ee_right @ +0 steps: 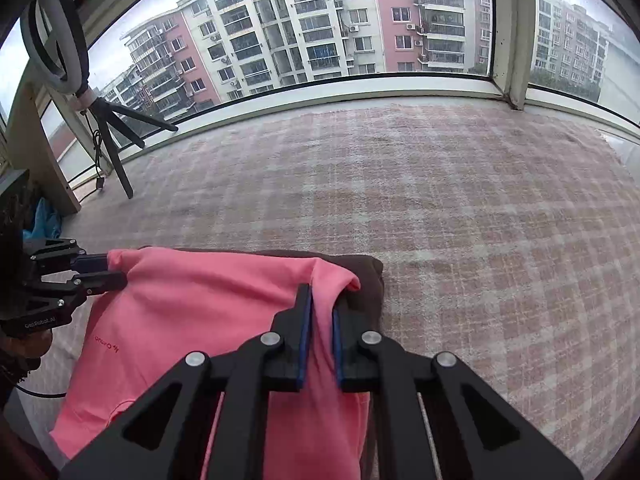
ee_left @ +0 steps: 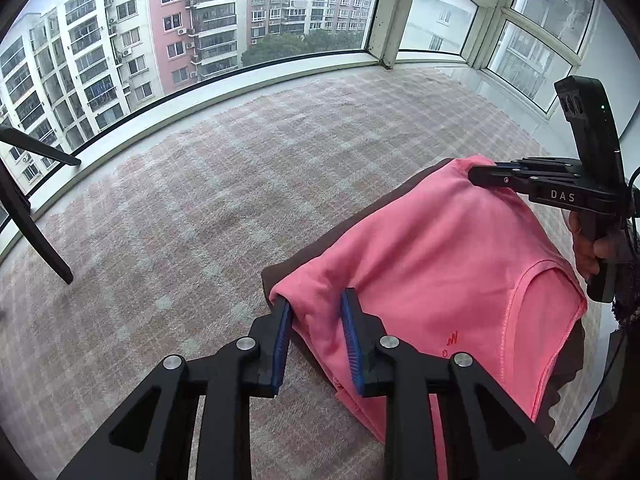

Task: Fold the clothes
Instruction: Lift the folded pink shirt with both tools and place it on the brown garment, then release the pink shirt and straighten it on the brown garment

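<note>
A pink shirt (ee_left: pixel 448 264) with a small red logo hangs stretched between my two grippers above a checked surface; it also shows in the right wrist view (ee_right: pixel 208 312). A dark brown garment (ee_left: pixel 344 216) lies under it, seen past the pink edge in the right wrist view (ee_right: pixel 360 276). My left gripper (ee_left: pixel 318 304) has pink cloth between its blue pads, with a gap between the jaws. My right gripper (ee_right: pixel 320 300) pinches the other shoulder of the shirt. Each gripper shows in the other's view, the right gripper (ee_left: pixel 480 174) at one corner, the left gripper (ee_right: pixel 114 270) at the other.
A pink-and-white checked cloth (ee_left: pixel 200 184) covers the surface up to the white window sill (ee_left: pixel 224 84). A ring light on a black tripod (ee_right: pixel 108 120) stands at the far left. Black tripod legs (ee_left: pixel 36 216) show at the left. Apartment blocks lie beyond the glass.
</note>
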`<move>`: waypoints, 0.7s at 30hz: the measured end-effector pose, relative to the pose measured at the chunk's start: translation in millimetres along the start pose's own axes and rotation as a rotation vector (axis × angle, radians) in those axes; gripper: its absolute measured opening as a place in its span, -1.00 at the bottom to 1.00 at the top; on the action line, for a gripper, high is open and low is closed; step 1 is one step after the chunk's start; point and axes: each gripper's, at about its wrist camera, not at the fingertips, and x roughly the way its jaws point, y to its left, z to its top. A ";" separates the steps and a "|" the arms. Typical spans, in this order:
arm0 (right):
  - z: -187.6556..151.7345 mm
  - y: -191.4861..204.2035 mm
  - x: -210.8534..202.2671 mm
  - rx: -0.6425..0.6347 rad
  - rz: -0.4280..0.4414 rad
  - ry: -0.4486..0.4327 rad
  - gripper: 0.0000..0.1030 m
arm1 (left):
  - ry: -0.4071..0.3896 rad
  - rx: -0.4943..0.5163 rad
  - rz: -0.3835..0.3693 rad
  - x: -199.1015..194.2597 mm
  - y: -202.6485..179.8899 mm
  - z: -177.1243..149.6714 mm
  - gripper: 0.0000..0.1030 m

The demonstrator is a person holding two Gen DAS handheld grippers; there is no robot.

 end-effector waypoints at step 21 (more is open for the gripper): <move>-102.7 15.2 -100.9 0.064 0.016 -0.045 -0.62 | 0.045 0.251 -0.201 -61.7 -89.5 -102.1 -0.39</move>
